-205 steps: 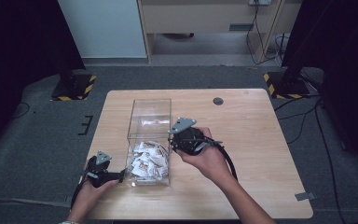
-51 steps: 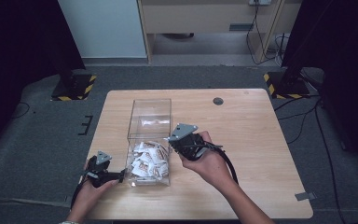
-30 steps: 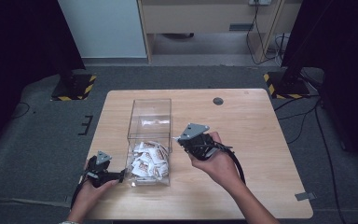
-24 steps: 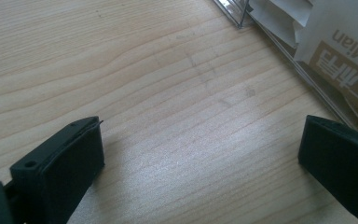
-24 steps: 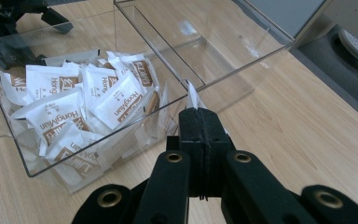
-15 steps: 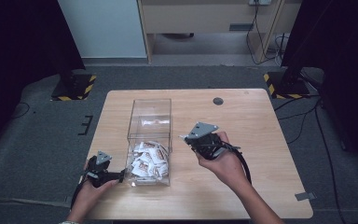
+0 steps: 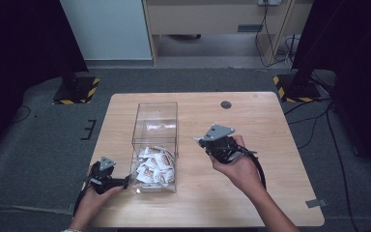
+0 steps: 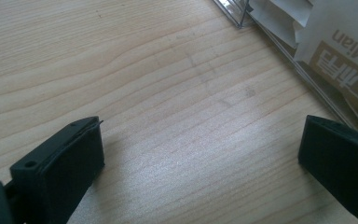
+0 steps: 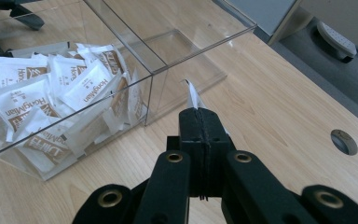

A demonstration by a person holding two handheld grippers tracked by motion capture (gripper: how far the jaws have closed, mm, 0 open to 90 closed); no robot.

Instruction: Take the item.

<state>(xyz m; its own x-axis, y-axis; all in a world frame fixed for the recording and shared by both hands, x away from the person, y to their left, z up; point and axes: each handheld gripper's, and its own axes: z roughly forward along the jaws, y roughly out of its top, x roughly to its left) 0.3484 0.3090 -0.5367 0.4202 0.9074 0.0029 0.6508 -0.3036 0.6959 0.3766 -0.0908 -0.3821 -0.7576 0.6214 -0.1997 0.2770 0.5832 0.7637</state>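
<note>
Right claw [image 9: 199, 122] pinched tight on small white paper sachet [image 9: 189, 96], 3 o'clock of clear plastic box [image 7: 155, 126]. Keep squeeze, lower gently onto pale wood surface [image 7: 270, 130], then release. Left claw [image 8: 200, 154] gapes wide, empty.

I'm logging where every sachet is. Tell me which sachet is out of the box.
The white paper sachet pinched in the shut right hand-held gripper, above the wooden table. All other white-and-brown sachets lie inside the clear plastic box.

The right tongs [image 9: 199, 122] hide most of the white sachet [image 9: 189, 96]; only its top edge shows.
</note>
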